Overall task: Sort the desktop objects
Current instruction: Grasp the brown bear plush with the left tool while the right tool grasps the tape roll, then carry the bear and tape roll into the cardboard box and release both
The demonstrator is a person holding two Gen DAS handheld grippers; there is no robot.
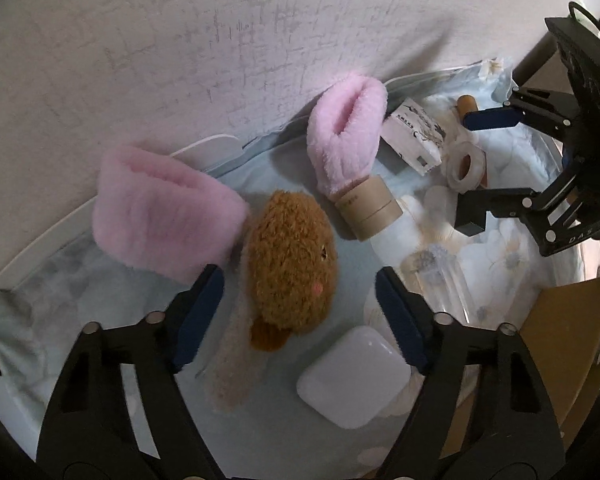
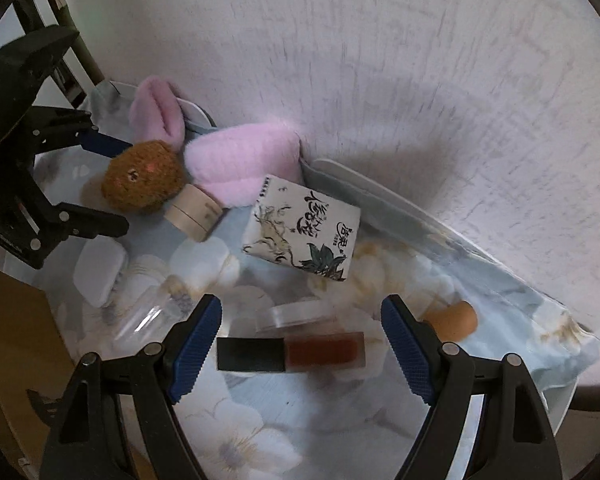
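Observation:
My left gripper point(image 1: 300, 308) is open above a brown plush toy point(image 1: 290, 264), which also shows in the right wrist view point(image 2: 142, 178), with a white square case point(image 1: 354, 376) below it. My right gripper point(image 2: 302, 344) is open over a bottle with a black cap and red-brown body point(image 2: 292, 354). Two pink fluffy pieces point(image 1: 164, 220) point(image 1: 346, 128) lie against the wall. A printed white box point(image 2: 302, 230), a tan cylinder jar point(image 1: 366, 208), a clear round lid point(image 2: 296, 314) and an orange-tan sponge point(image 2: 454, 320) lie on the floral cloth point(image 2: 228, 432).
A white wall point(image 1: 220, 40) runs close behind the objects. A brown cardboard edge point(image 1: 560, 360) stands at the right of the left view. A clear plastic bottle point(image 2: 148, 316) and white cotton pads point(image 2: 200, 258) lie mid-cloth. The right gripper also shows in the left wrist view point(image 1: 480, 168).

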